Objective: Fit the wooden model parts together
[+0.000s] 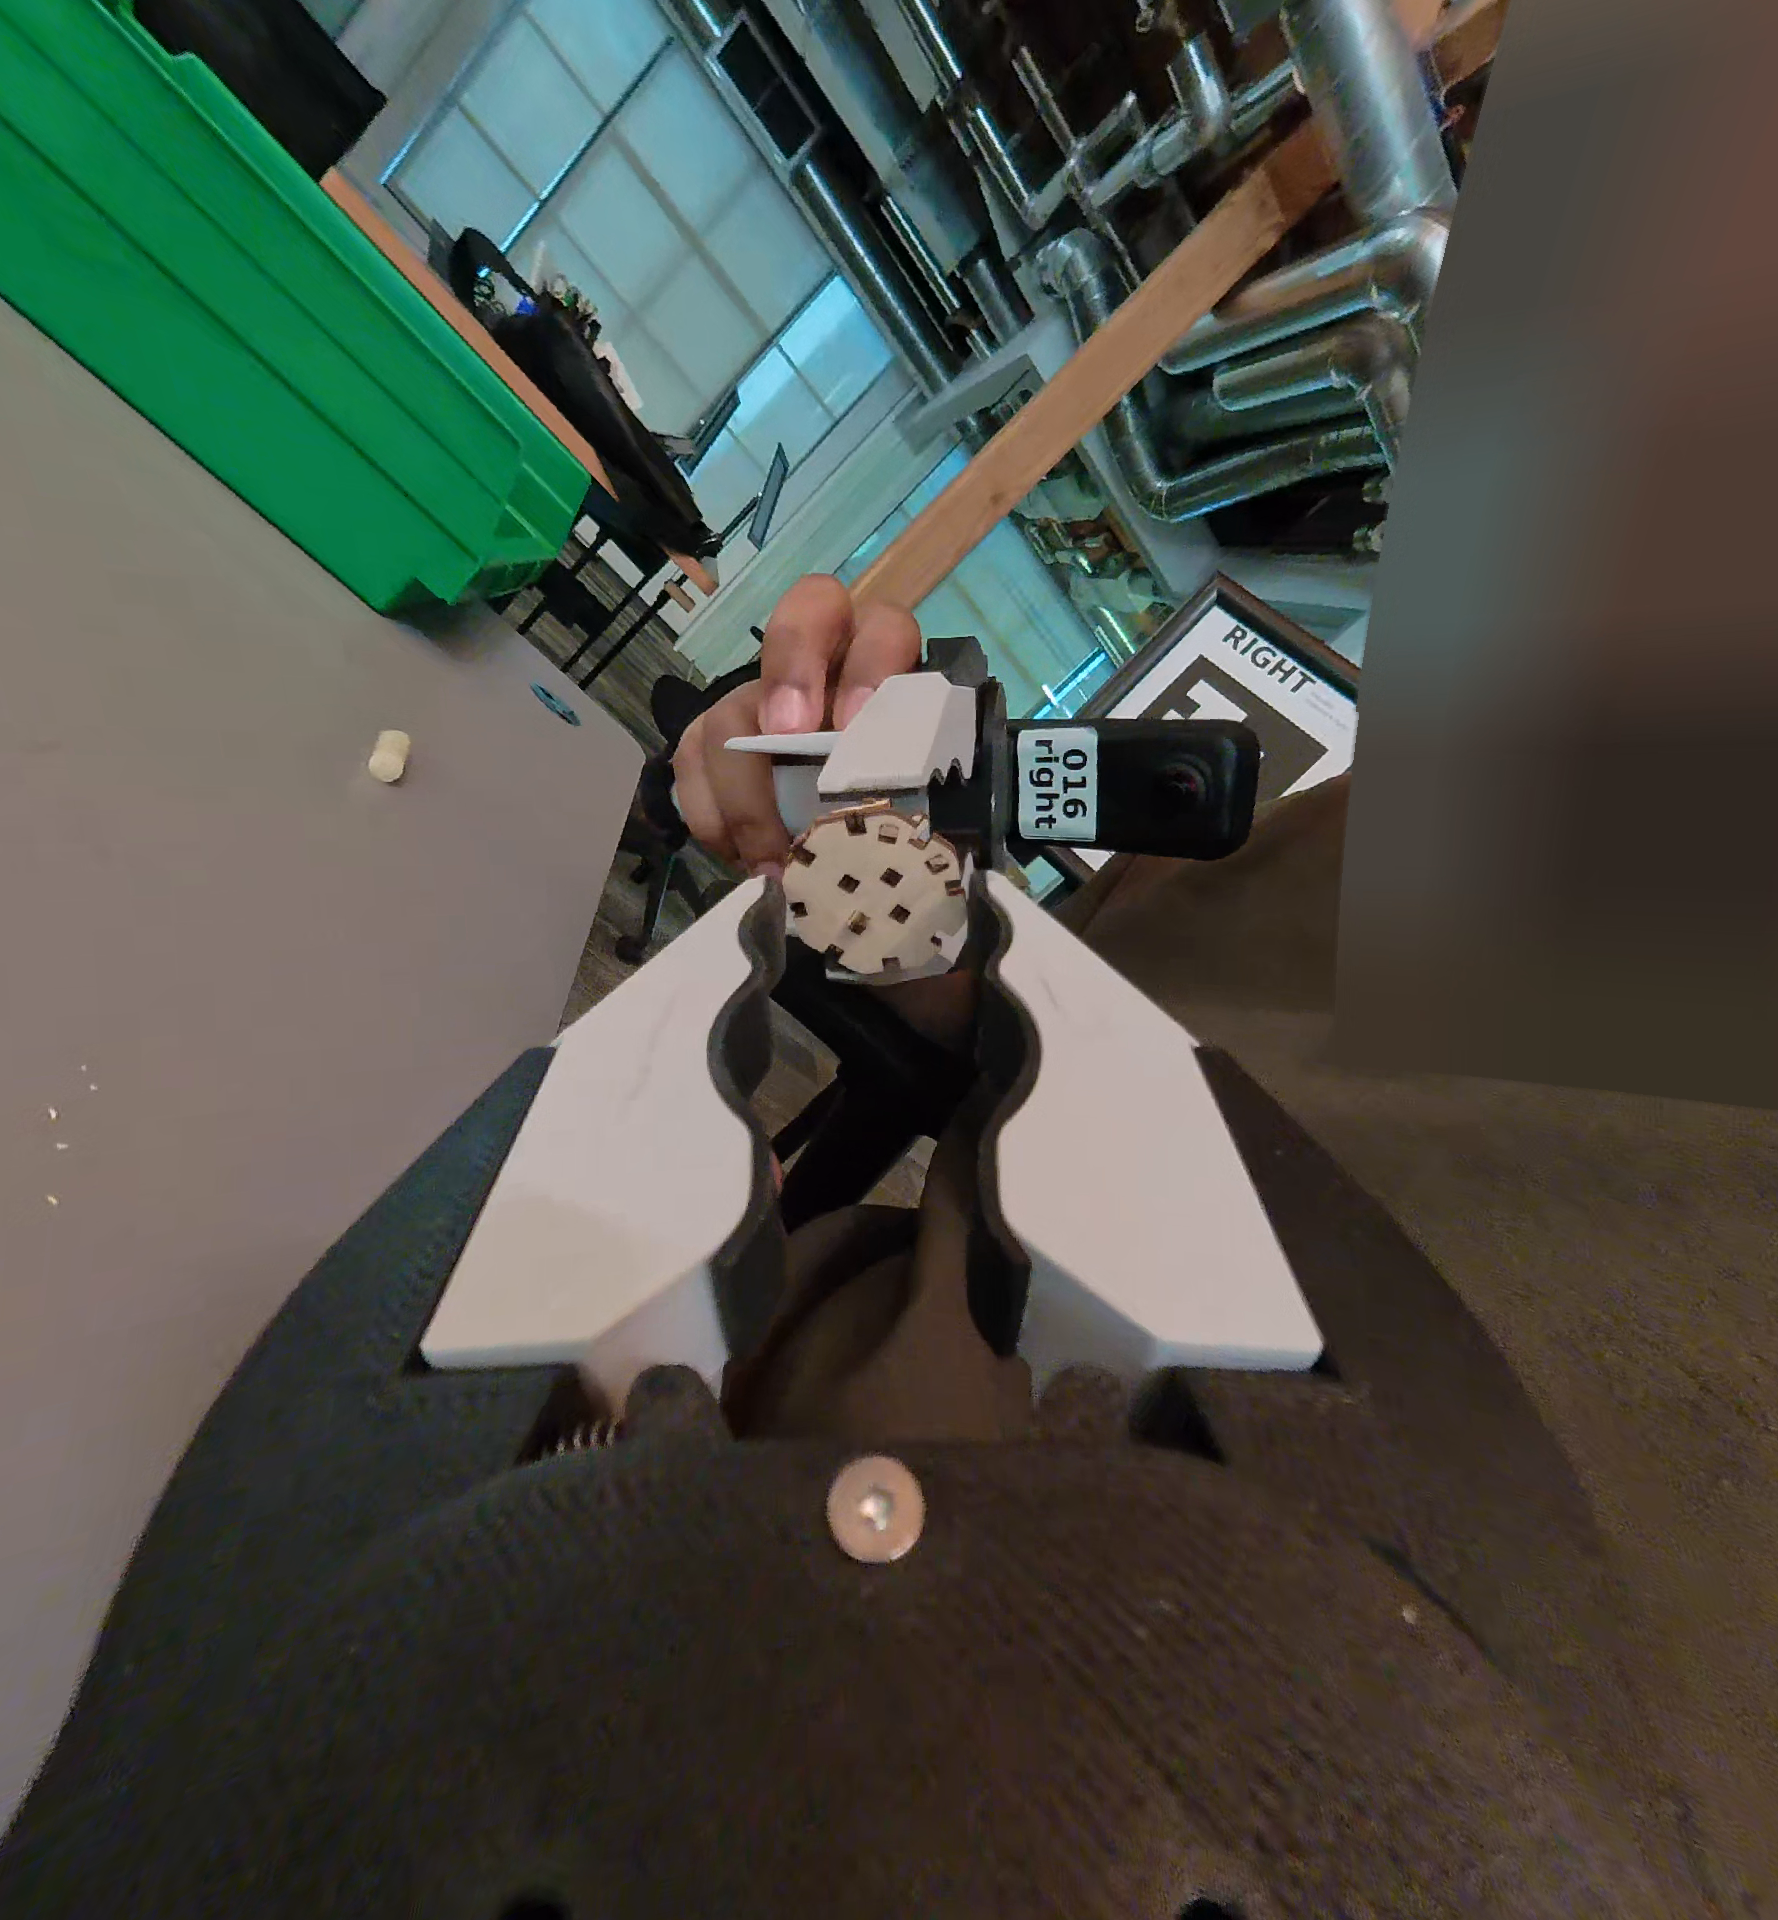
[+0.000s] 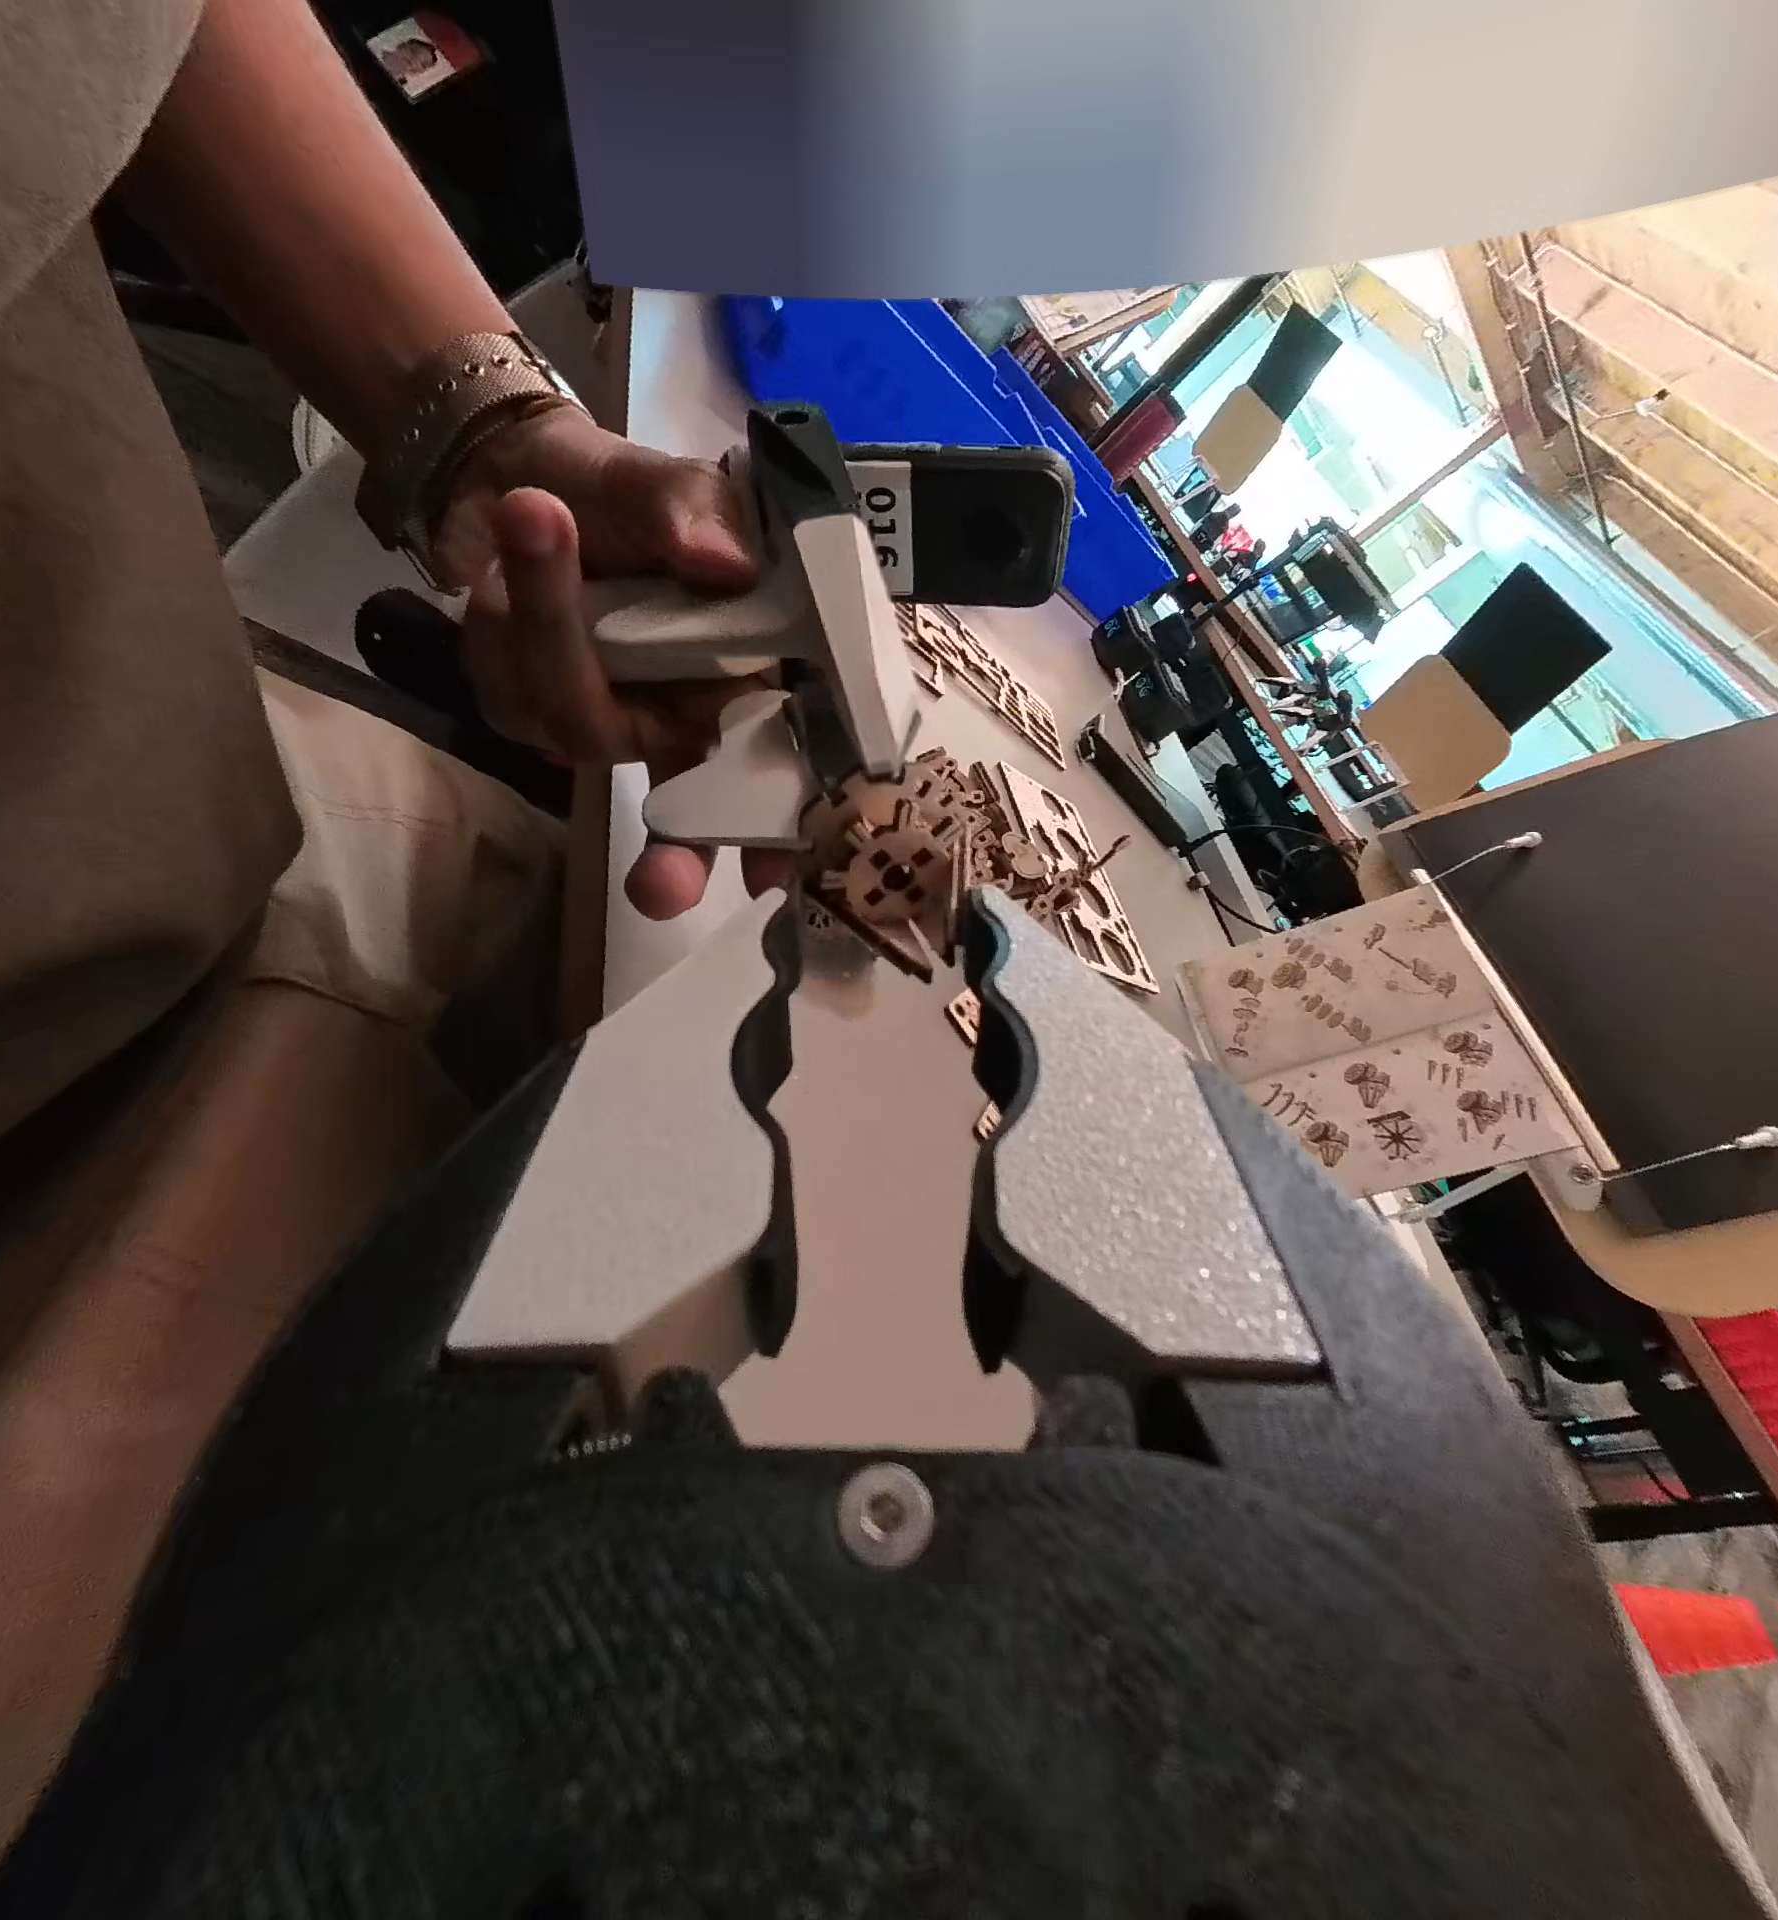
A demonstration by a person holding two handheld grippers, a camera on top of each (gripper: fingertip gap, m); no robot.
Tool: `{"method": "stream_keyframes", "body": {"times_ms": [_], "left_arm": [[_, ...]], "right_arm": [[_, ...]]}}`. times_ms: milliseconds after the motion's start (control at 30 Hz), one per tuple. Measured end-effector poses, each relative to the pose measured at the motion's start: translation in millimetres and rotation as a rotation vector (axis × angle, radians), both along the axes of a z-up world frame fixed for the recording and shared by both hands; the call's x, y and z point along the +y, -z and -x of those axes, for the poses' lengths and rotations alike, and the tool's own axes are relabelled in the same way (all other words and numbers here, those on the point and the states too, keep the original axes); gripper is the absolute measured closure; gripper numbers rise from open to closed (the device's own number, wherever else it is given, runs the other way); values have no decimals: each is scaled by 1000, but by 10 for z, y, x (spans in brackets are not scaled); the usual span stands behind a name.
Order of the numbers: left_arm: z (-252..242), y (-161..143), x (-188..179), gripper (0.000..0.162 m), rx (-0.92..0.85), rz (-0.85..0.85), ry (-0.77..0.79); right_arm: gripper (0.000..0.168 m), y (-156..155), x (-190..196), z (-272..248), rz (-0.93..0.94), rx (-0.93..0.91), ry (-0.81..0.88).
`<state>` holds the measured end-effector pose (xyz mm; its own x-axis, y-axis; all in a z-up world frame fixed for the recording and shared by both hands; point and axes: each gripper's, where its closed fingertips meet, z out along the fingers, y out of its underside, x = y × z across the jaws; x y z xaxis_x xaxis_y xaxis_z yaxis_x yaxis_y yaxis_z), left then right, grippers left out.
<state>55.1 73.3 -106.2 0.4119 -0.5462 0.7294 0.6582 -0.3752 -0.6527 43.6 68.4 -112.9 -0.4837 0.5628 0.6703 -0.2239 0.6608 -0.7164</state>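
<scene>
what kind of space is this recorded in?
Likely a workshop or lab in an industrial-style building. Bare metal ducts run overhead, a green bin and a blue bin sit on the tables, and laser-cut wooden sheets lie beside an instruction sheet.

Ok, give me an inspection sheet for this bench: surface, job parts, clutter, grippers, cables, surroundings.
Surface: grey tabletop, bare patches with pale crumbs.
Job's things: slotted wooden wheel held off the table; loose wooden parts and punched-out sheets lying beyond; instruction sheet beside them.
Clutter: small cream peg; green bins; blue bin.
Grippers: left gripper clamped on the wheel; right gripper brackets it too, grip unclear.
Cables: thin wires on a dark panel at the table edge.
Surroundings: windows, ceiling ducts.
</scene>
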Motion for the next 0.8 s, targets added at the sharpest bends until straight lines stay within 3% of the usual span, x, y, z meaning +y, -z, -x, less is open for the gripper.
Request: {"method": "stream_keyframes", "body": {"times_ms": [133, 333, 567, 800], "left_arm": [[7, -7, 4, 130, 0, -7, -5], [106, -34, 12, 130, 65, -51, -81], [175, 3, 4, 130, 480, -200, -271], [152, 12, 1, 131, 708, -305, -360]], "right_arm": [[138, 3, 6, 10, -2, 4, 6], [119, -115, 102, 31, 79, 49, 37], [124, -272, 307, 44, 442, -73, 3], [123, -145, 186, 15, 703, -352, -132]]}}
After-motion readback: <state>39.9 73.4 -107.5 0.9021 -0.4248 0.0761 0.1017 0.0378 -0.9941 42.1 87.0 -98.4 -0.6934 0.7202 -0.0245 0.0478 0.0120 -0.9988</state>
